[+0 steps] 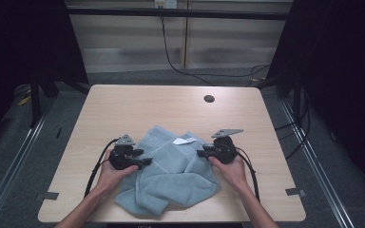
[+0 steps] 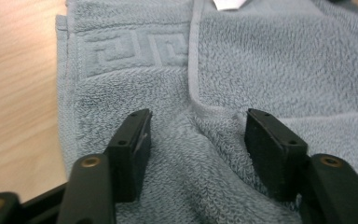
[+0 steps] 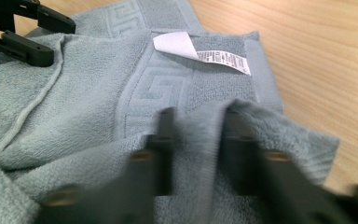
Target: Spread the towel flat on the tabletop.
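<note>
A crumpled grey-blue towel (image 1: 171, 166) lies on the near half of the wooden table (image 1: 147, 104), its white care label (image 1: 183, 140) turned up. My left gripper (image 1: 145, 161) rests at the towel's left side. In the left gripper view its jaws stand apart (image 2: 196, 135) over the terry cloth (image 2: 261, 60), not pressing it. My right gripper (image 1: 202, 153) is at the towel's right side. In the right gripper view, which is blurred, its jaws (image 3: 198, 116) pinch a raised fold of the towel (image 3: 74, 102). The label (image 3: 200, 51) and the left gripper (image 3: 28, 32) lie beyond.
A round cable hole (image 1: 209, 99) sits at the table's far right. Bare wood surrounds the towel on the far side and both flanks. A black cable (image 1: 171, 57) hangs down the wall behind, and dark curtains close off both sides.
</note>
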A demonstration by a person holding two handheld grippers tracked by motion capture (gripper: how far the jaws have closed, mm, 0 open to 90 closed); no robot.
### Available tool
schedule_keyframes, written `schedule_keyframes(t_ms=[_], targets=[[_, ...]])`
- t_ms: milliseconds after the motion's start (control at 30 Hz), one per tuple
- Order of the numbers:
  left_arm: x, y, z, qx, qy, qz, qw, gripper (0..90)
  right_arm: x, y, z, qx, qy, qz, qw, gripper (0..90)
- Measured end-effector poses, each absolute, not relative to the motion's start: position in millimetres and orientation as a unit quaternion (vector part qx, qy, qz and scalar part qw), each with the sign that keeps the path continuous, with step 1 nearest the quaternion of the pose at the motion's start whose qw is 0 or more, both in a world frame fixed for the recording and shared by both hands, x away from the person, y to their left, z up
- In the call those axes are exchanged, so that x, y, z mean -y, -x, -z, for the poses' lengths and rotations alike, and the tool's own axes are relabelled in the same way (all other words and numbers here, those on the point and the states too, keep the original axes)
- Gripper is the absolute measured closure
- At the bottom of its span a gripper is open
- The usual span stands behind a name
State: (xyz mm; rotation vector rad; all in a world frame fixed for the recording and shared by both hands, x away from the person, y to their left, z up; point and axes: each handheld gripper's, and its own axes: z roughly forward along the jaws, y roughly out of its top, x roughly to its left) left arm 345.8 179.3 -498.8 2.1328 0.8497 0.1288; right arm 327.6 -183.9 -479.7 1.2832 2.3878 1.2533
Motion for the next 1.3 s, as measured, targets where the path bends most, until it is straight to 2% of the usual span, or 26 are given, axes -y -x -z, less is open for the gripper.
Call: schedule_keyframes(t_ms=[233, 333, 500, 600, 700, 767, 867, 933, 1067, 1167, 1300], targets=[[-203.8, -333.2, 500.9, -0.361, -0.834, -0.048, 0.414, 46.6, 203.7, -298.9, 452.0, -0.777, -0.422, -0.453, 0.109, 89.0], [-211.7, -326.3, 501.1, -0.365, -0.831, -0.049, 0.416, 46.6, 215.4, -278.8, 446.1, -0.775, -0.417, -0.463, 0.107, 88.8], [-217.4, -317.5, 500.3, -0.366, -0.831, -0.044, 0.417, 46.6, 221.6, -248.4, 459.0, -0.789, -0.425, -0.434, 0.091, 86.8], [-220.7, -314.9, 500.4, -0.370, -0.828, -0.040, 0.420, 46.4, 228.1, -242.1, 473.0, -0.794, -0.446, -0.407, 0.078, 80.4], [-222.8, -316.0, 500.3, -0.371, -0.826, -0.035, 0.423, 45.8, 238.8, -242.1, 479.0, -0.790, -0.468, -0.386, 0.093, 72.4], [-222.2, -317.4, 499.9, -0.369, -0.827, -0.036, 0.423, 45.1, 244.0, -244.0, 470.2, -0.776, -0.466, -0.412, 0.103, 69.2], [-219.4, -320.6, 498.8, -0.369, -0.829, -0.038, 0.419, 44.6, 237.2, -251.2, 455.2, -0.772, -0.448, -0.436, 0.112, 64.3], [-217.1, -322.6, 499.1, -0.369, -0.830, -0.042, 0.417, 44.5, 225.4, -259.6, 454.0, -0.776, -0.437, -0.444, 0.097, 59.7], [-214.7, -327.5, 500.1, -0.370, -0.828, -0.044, 0.419, 44.3, 194.6, -284.4, 472.4, -0.803, -0.416, -0.421, 0.074, 45.4], [-215.4, -330.0, 501.1, -0.374, -0.823, -0.041, 0.425, 44.2, 178.8, -301.9, 488.2, -0.822, -0.400, -0.399, 0.070, 39.9], [-216.6, -331.3, 501.1, -0.372, -0.824, -0.044, 0.424, 44.1, 170.4, -305.9, 500.7, -0.836, -0.385, -0.387, 0.066, 39.5]])
